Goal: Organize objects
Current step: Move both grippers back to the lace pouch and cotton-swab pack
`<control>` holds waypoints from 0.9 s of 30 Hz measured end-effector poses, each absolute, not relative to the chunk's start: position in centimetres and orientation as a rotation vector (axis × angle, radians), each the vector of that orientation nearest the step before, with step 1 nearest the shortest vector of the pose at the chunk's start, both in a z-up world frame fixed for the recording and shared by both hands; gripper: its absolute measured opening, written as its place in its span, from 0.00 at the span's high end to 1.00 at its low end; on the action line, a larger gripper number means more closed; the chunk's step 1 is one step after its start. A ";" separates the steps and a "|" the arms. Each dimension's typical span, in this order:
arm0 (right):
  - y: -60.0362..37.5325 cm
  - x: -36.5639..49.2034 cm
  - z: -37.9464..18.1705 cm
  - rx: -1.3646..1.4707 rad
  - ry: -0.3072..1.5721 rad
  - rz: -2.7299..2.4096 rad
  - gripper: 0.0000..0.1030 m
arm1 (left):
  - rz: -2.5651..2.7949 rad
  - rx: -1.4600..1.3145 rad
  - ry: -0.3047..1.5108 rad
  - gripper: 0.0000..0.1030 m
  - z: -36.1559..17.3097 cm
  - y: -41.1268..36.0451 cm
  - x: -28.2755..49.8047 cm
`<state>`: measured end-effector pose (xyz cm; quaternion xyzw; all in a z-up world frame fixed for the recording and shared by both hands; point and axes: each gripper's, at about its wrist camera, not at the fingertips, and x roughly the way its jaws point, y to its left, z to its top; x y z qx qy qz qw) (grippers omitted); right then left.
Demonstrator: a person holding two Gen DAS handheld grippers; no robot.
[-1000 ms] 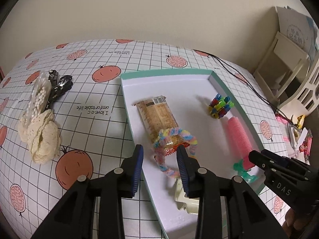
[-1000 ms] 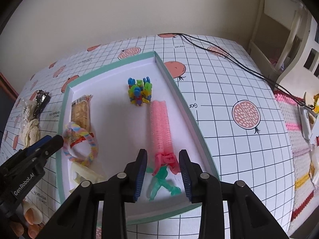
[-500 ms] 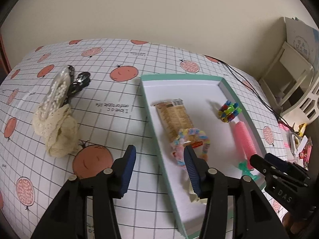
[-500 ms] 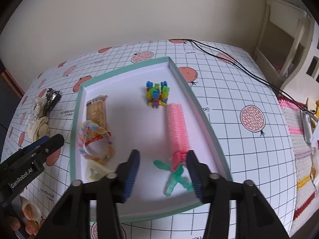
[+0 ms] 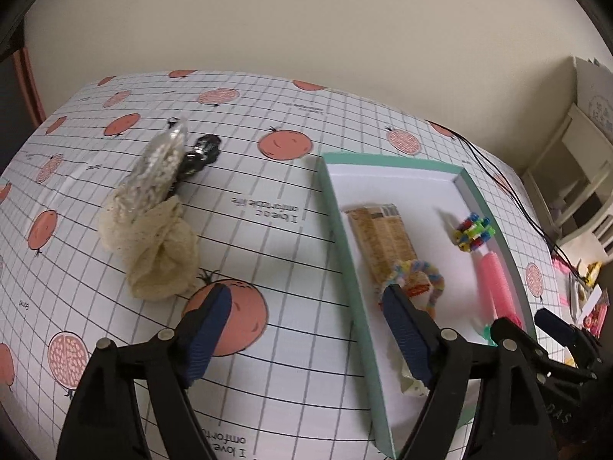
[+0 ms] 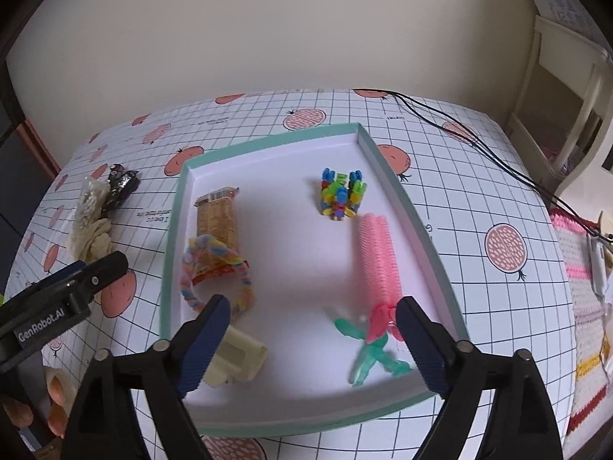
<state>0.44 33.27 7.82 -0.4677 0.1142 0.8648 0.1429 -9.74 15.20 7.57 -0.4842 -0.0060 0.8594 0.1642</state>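
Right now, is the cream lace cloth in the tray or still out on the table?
Out. The lace cloth lies on the tablecloth, left of the tray.

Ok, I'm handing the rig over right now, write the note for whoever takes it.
Left tool: open, empty, over the tablecloth beside the tray.
Right tool: open, empty, above the tray's near end.
In the tray: snack bar, pastel ring, bead toy, pink roller, green clip, cream clip.
Left outside: lace cloth, swab bag, black clip.
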 end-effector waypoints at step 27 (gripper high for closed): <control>32.6 -0.3 7.8 -1.338 0.340 2.487 0.00 | 2.530 -1.416 -0.101 0.02 7.3 12.6 -10.5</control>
